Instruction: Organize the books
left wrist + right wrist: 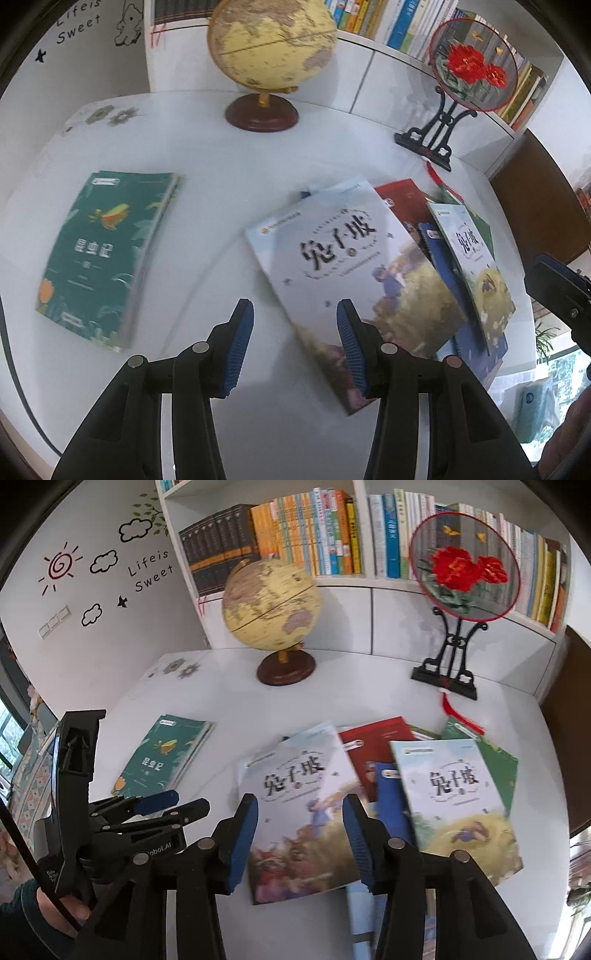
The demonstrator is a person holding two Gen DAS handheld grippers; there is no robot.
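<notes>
The left gripper point(295, 314) and the right gripper point(301, 812) have black arms, bumpy blue pads point(242, 343) and round silver screws point(397, 843). A bare hand point(55, 908) at eight o'clock wears a dark sleeve.

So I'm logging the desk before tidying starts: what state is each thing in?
left gripper: open, holding nothing
right gripper: open, holding nothing
green book: closed, flat, lying apart
light-blue book: closed, atop the messy pile
second light-blue book: closed, overlapping other books
red book: closed, partly covered
globe: upright, tilted on its stand
fan: upright on its stand
</notes>
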